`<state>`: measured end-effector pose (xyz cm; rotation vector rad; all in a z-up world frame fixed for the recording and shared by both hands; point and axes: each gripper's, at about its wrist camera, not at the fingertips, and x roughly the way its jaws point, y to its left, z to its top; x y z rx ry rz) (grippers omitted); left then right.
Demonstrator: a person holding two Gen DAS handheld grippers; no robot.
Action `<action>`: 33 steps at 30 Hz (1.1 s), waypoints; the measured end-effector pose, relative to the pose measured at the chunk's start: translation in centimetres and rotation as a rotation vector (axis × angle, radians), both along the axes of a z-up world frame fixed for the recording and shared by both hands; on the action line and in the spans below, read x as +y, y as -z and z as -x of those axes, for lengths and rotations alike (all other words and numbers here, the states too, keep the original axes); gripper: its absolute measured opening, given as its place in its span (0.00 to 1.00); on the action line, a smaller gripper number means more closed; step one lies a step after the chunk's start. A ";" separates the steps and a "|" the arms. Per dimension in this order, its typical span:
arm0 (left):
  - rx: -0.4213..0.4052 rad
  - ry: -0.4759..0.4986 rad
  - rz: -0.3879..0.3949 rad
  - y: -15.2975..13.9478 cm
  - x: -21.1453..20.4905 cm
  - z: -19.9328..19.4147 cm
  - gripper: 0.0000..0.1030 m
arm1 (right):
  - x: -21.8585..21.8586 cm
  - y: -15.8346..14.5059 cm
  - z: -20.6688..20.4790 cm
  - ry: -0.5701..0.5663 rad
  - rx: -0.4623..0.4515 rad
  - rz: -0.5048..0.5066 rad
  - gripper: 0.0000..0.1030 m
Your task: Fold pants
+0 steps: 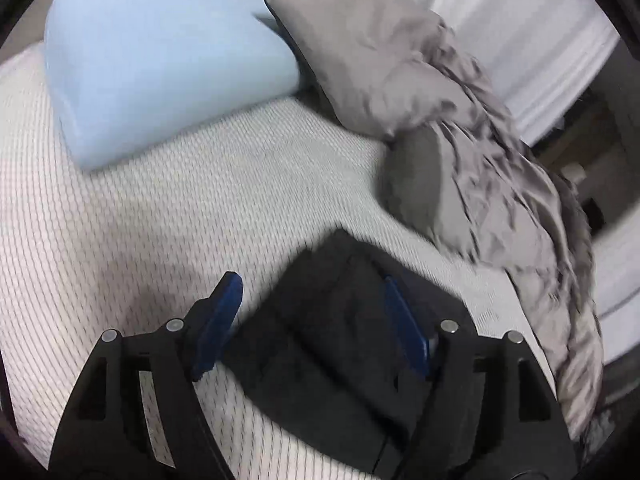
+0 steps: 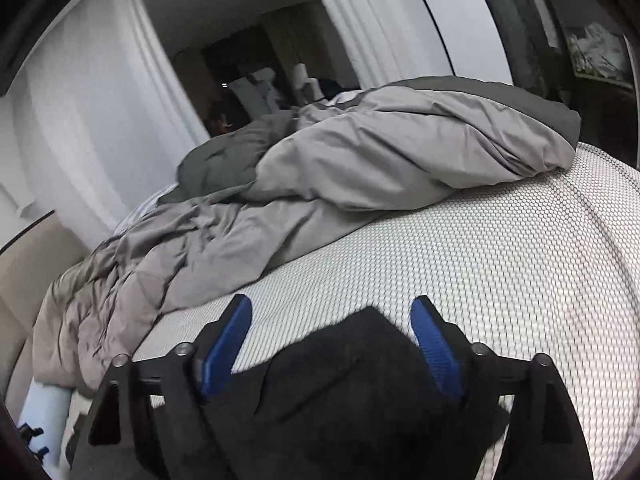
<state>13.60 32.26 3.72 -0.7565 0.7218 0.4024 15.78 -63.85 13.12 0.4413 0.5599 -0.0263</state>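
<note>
The black pants (image 1: 332,320) lie as a folded dark bundle on the white honeycomb-patterned mattress (image 1: 120,220). My left gripper (image 1: 310,280) hovers over them, open. Its left blue pad (image 1: 222,316) is over bare mattress and its right pad (image 1: 404,324) is above the cloth, with no grip visible. In the right wrist view the same black pants (image 2: 344,380) fill the space below my right gripper (image 2: 331,302), one corner of the cloth pointing up between the fingers. That gripper is open too, and both blue pads (image 2: 226,344) stand apart from the fabric.
A light blue pillow (image 1: 160,60) rests at the head of the bed. A crumpled grey duvet (image 1: 460,120) (image 2: 360,160) is heaped along the far side of the mattress (image 2: 500,260). White walls and a dark doorway lie beyond.
</note>
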 end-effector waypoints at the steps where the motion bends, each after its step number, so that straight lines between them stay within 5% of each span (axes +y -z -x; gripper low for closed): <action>1: -0.006 0.016 0.009 0.8 -0.9 0.6 0.68 | 0.3 0.2 0.7 0.001 -0.005 -0.008 0.83; 5: -0.006 0.119 0.062 4.1 -4.5 0.4 0.67 | 2.1 1.1 2.0 -0.051 0.032 -0.043 0.83; 7: 0.035 0.096 0.079 5.9 -5.3 -0.6 0.59 | 3.2 1.5 3.5 -0.073 0.030 -0.049 0.83; 8: 0.016 0.080 0.123 6.8 -5.2 -1.0 0.39 | 3.6 1.7 4.5 -0.073 0.020 -0.064 0.83; 9: -0.020 0.074 0.168 7.6 -5.0 -1.4 0.07 | 4.0 2.0 5.4 -0.091 0.015 -0.073 0.83; 10: -0.022 0.080 0.181 8.2 -5.1 -1.8 0.00 | 4.5 2.3 5.9 -0.113 0.013 -0.077 0.84; 15: -0.040 0.073 0.074 7.6 -5.2 1.0 0.00 | 5.6 3.4 7.5 -0.173 0.040 0.036 0.83; 19: 0.080 0.023 -0.017 8.2 -4.0 3.4 0.09 | 4.7 3.9 7.8 -0.157 0.060 0.097 0.84; 22: 0.054 0.005 0.080 8.3 -3.8 5.2 0.22 | 3.8 4.2 7.3 -0.163 0.072 0.036 0.84; 24: 0.035 -0.017 0.112 8.1 -4.2 6.8 0.42 | 3.6 4.3 7.2 -0.171 0.084 0.016 0.84; 27: -0.022 0.009 0.195 8.8 -5.8 8.4 0.43 | 3.1 4.3 7.5 -0.172 0.096 0.013 0.84; 33: -0.022 0.049 0.260 10.5 -8.0 3.8 0.43 | 1.4 5.7 7.7 -0.202 0.156 -0.115 0.84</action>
